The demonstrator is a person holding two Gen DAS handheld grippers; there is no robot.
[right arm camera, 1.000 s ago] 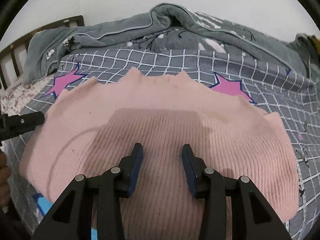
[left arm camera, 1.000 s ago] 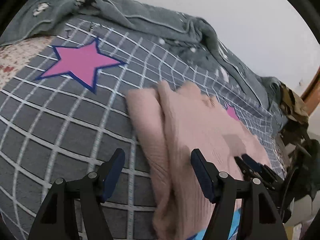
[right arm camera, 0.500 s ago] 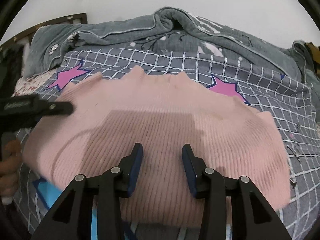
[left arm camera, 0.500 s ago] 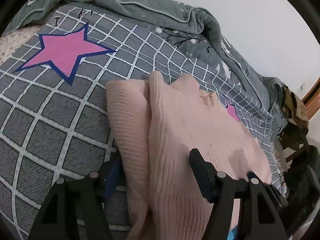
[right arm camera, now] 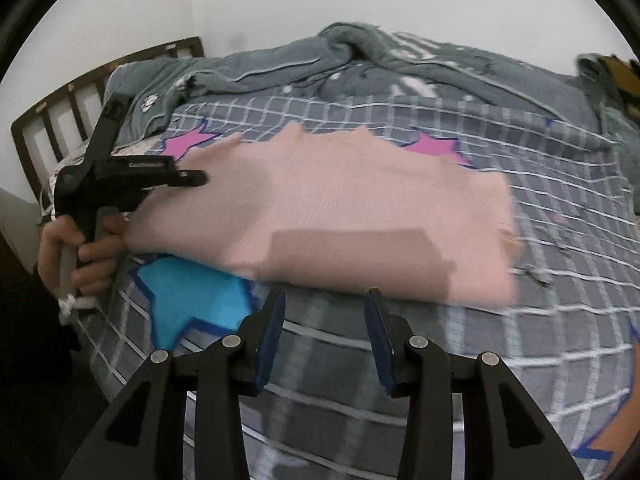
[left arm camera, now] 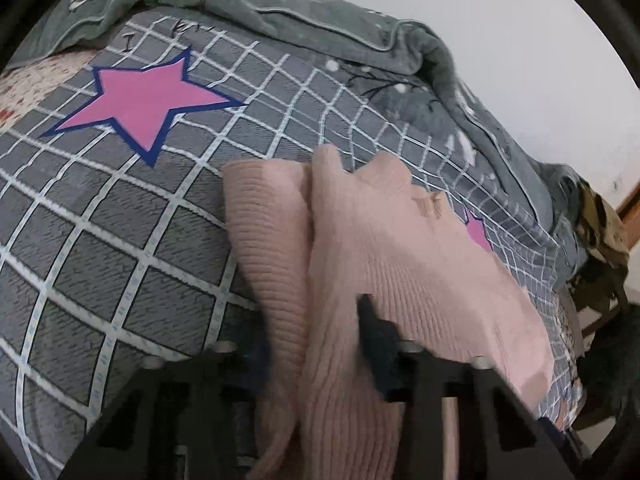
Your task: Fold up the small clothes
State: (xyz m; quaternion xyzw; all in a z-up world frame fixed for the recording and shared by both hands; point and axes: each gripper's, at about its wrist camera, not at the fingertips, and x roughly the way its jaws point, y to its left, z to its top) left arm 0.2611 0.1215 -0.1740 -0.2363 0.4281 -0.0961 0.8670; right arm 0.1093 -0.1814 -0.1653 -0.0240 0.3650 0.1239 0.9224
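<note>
Pink ribbed sweater is lying on the bed's grey checked blanket, already doubled into a wide band, with a rumpled grey quilt piled behind it against the wall.

Left tongs have just been closing, and the knit is sitting between the jaws: they are pinching the sweater's folded left end, where two layers are bunching into a ridge. In the right wrist view the same tool is showing from the side, gripped by the person's hand. Right tongs are hanging spread and empty just in front of the sweater's near edge, over bare blanket, touching nothing.

Orientation: the sweater's long axis is running left to right across the bed, roughly parallel to the quilt and the wall. The two collar points are facing the wall; the straight folded edge is facing the person.

Risks, as I am judging them:
- Left tongs may be catching only the upper layer, so a lift would be peeling the fold open instead of carrying it.
- The grip is sitting on a bunched ridge; the loose knit could be slipping out or stretching under a pull.
- With the right end unheld, a one-sided pull would be dragging the whole band askew and creasing it.
- The jaw under the cloth is hidden, so blanket may be getting nipped too; I cannot tell.
</note>
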